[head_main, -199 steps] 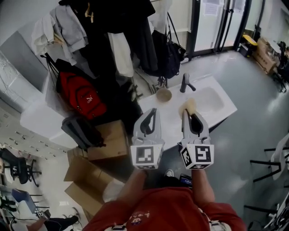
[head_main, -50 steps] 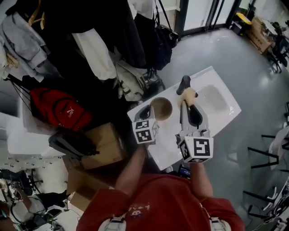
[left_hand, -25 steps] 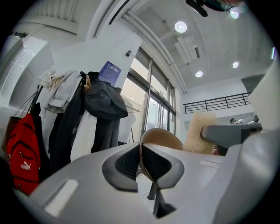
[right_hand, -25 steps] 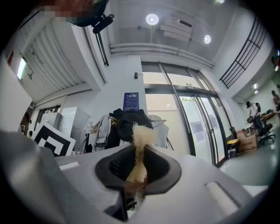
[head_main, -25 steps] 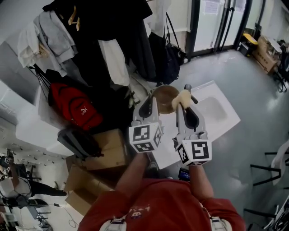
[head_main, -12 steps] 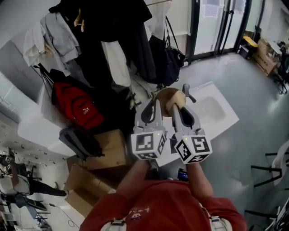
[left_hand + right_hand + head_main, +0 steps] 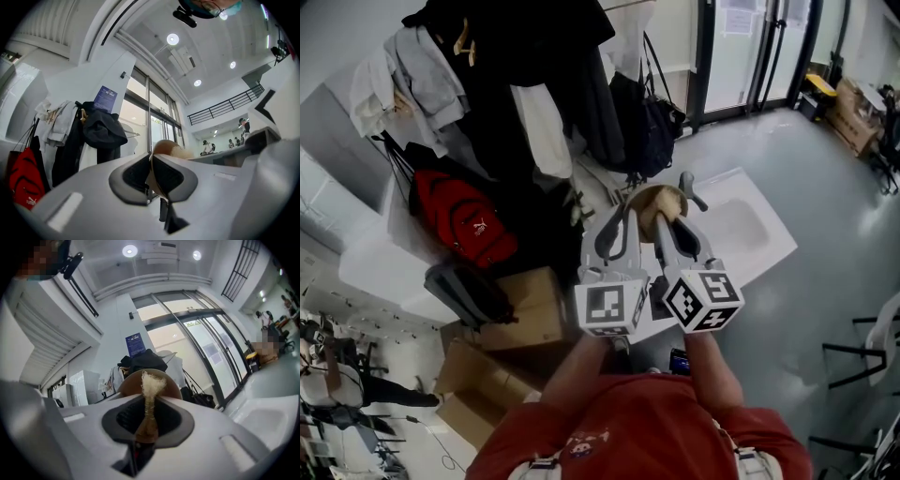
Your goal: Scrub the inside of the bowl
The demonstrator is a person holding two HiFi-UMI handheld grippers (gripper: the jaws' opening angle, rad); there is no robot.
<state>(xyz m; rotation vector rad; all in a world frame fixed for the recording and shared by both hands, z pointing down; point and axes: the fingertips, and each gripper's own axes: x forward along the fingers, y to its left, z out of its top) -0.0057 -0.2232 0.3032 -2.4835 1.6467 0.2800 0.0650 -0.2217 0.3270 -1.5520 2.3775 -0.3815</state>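
Pinching the bowl (image 7: 130,385) by its rim with my left gripper (image 7: 151,157), I hold a scrubber (image 7: 151,384), clamped in my right gripper (image 7: 149,400), at its mouth.

The air over the white sink counter (image 7: 759,251) is open on the right, above the basin (image 7: 731,225) and the bare grey floor (image 7: 834,178) beyond. The faucet (image 7: 687,190) stands just beside the raised bowl (image 7: 647,202), whose hollow is taken up by the fibrous scrubber (image 7: 151,383). On the left, hanging coats (image 7: 534,75), a red backpack (image 7: 455,216) and cardboard boxes (image 7: 520,300) crowd the counter's edge.
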